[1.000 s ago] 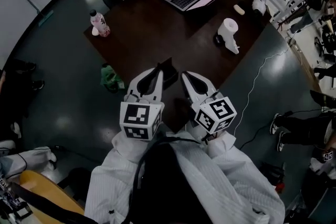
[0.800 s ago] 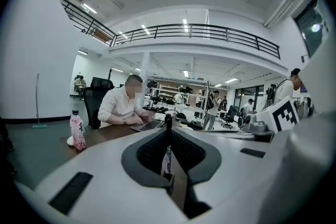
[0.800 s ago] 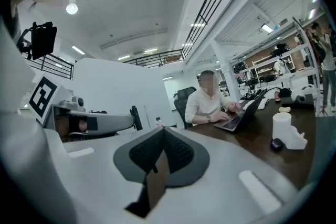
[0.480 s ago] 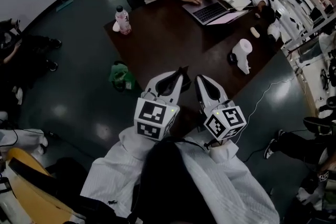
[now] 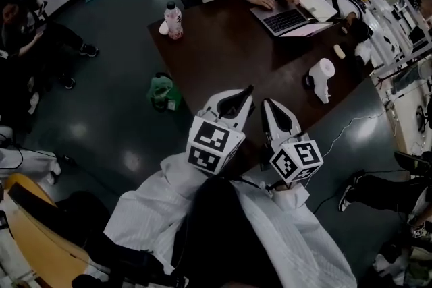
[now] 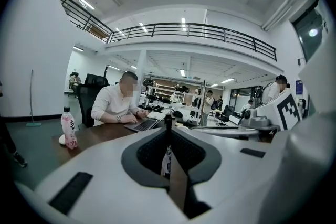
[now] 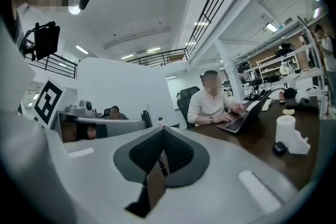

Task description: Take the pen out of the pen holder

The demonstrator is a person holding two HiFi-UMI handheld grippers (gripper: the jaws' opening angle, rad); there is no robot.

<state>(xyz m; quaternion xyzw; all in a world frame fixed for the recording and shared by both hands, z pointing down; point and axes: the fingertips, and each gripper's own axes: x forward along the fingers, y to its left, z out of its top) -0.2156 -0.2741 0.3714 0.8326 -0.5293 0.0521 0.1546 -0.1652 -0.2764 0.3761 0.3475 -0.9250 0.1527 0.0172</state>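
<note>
My left gripper [image 5: 246, 94] is held over the near corner of the dark wooden table [image 5: 223, 50], shut on a slim black pen [image 5: 250, 88] whose top sticks out past the fingertips. In the left gripper view the pen [image 6: 167, 160] stands upright between the dark pads, a white label on its barrel. Close on its right, my right gripper [image 5: 268, 103] has its jaws together. The right gripper view shows a thin dark stick [image 7: 162, 164] pinched between the pads of that gripper [image 7: 163, 136]; I cannot tell what it is. No pen holder shows in any view.
A person types on a laptop [image 5: 283, 20] at the table's far side. A pink bottle [image 5: 174, 18] stands at the far left corner, a white roll-shaped device [image 5: 322, 77] near the right edge. A green bag [image 5: 162, 92] and a cable lie on the floor.
The head view has swung, so the table and both grippers sit further right in the picture. The grippers stay side by side with their grips unchanged.
</note>
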